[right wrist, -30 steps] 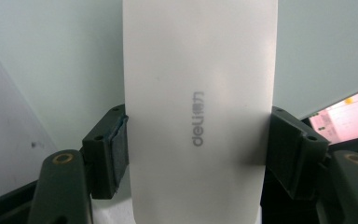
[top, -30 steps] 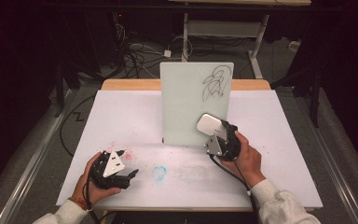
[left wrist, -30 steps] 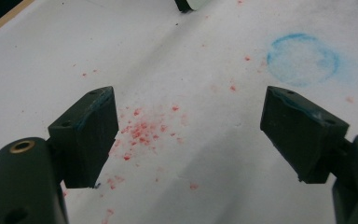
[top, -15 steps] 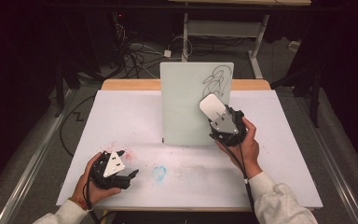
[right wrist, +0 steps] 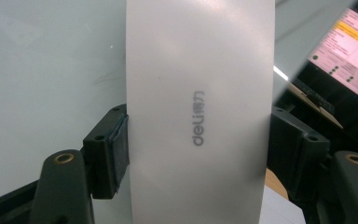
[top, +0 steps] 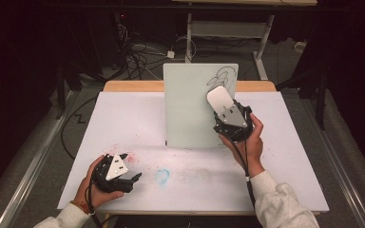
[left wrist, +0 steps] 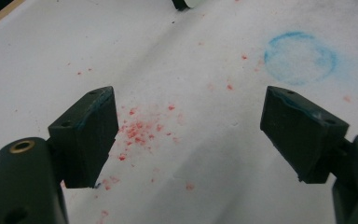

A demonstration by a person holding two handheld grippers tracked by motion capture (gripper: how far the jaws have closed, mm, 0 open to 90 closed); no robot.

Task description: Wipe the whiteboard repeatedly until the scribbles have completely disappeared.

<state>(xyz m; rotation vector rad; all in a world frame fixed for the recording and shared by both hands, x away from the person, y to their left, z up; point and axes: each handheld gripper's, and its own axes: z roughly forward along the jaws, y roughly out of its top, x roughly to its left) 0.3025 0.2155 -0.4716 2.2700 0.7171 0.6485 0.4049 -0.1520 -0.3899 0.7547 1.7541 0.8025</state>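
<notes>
**Eraser at the whiteboard drawing: item record**

High view. The right gripper (top: 224, 105) is holding a white eraser (top: 219, 99) against the upright whiteboard (top: 190, 107), which is standing at the far middle of the table (top: 123, 118). The eraser is sitting toward 2 o'clock on the board face, just under a black scribble (top: 224, 76). Its long axis is running from about 5 o'clock up to 11 o'clock, rounded free end uppermost, pointing toward the drawing. The left gripper (top: 134, 178) is resting at 7 o'clock on the table, beside a blue smudge (top: 162, 175) and red specks (top: 132, 159).

Left gripper view. The left gripper's jaws are standing wide apart with nothing between them, above the red specks (left wrist: 137, 130); the blue smudge (left wrist: 300, 57) is lying at 1 o'clock.

Right gripper view. The right gripper's jaws are clamping the eraser (right wrist: 198, 107) by its two long edges; its length is running 6 to 12 o'clock, printed back facing the camera.

Handling note, as judgement: wiping well is likely calling for the eraser kept flat on the board, carried up over the lines with even pressure, pressing gently enough that the freestanding board is not tipping.
</notes>
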